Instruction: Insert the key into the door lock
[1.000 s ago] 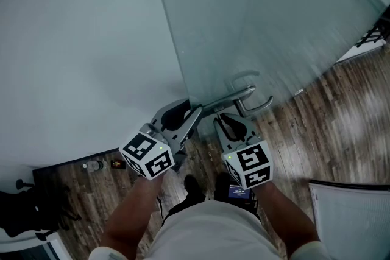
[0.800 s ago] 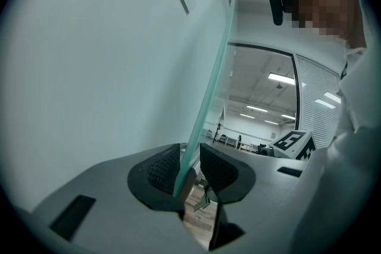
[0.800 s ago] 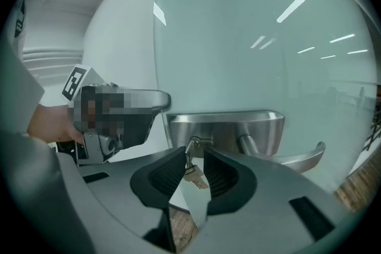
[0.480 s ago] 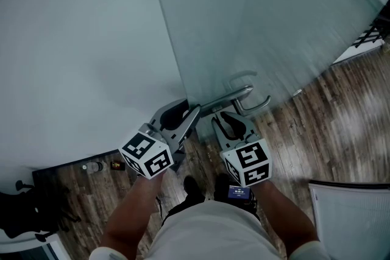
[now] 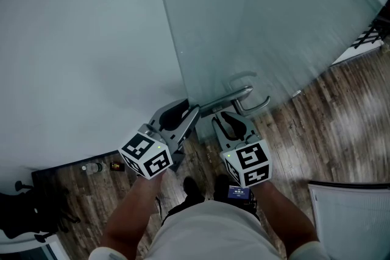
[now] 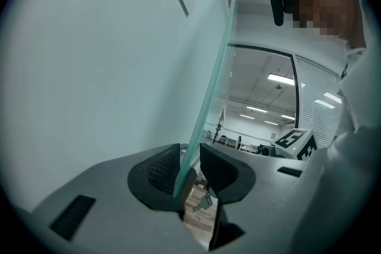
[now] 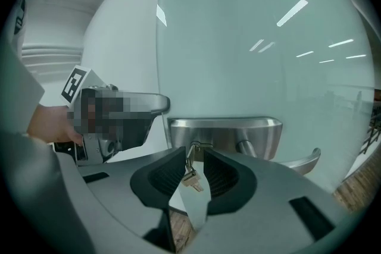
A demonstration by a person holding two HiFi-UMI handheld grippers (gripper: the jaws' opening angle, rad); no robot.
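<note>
- The step in hand was seating the key. My left gripper (image 5: pixel 187 114) had its jaws closed on the free edge of the glass door (image 5: pixel 256 27), steadying it.
- My right gripper (image 5: pixel 220 120) faced the lock plate (image 7: pixel 223 132). Its jaws stood a narrow gap apart with the key (image 7: pixel 191 178) dangling from its ring between them — not pinched.
- The ring ran up to the keyhole, so a key looked already entered, though I could not tell how deep.
- Next, I judged, the right jaws should close on the key and push it straight in while the left held the door from swinging.
- Only the right gripper view showed the keyhole and key clearly. The head view hid them but showed both grippers and the lever handle (image 5: pixel 247 94) — the left gripper view showed the glass door edge-on.
</note>
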